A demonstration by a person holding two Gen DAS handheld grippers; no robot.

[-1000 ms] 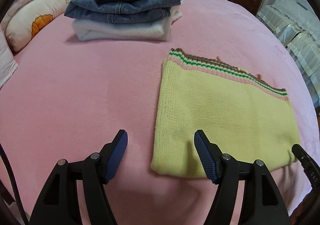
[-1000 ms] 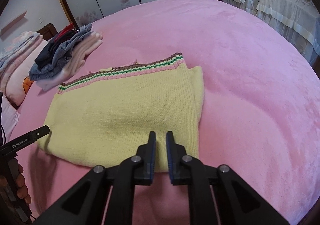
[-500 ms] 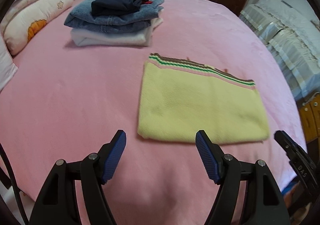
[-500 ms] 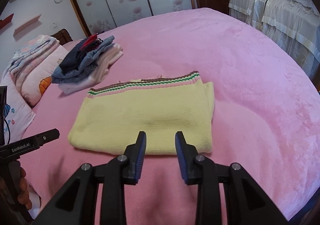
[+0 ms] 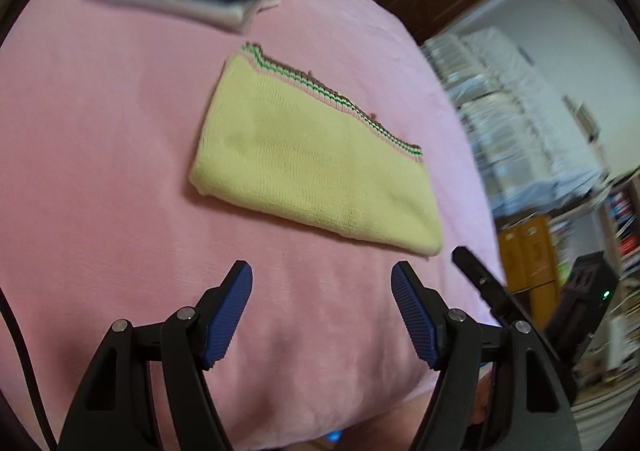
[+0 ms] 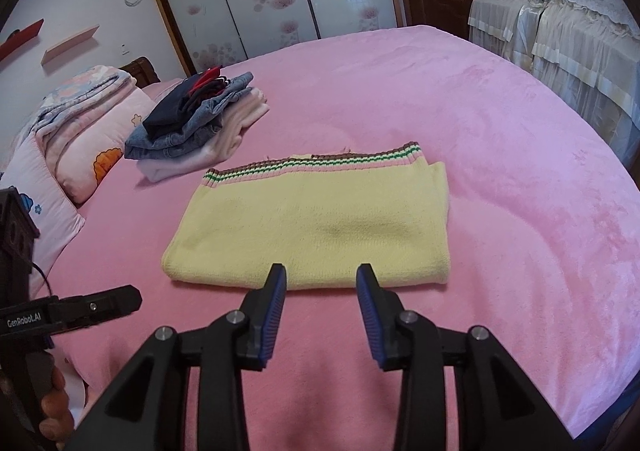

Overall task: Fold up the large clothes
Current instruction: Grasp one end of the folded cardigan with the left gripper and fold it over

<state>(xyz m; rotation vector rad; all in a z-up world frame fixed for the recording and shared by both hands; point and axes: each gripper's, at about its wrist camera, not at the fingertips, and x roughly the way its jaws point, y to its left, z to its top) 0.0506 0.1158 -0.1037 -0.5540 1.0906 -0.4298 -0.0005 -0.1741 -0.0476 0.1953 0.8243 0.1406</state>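
Both jaws spread, empty: left gripper (image 5: 322, 311), right gripper (image 6: 321, 307) clear of folded sweater (image 6: 316, 227); fold looks done, stack (image 6: 196, 123) nearby.

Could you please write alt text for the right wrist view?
A folded yellow sweater with a striped hem lies flat on a pink bed, just beyond the open, empty right hand-held gripper. A stack of folded clothes sits further back left.
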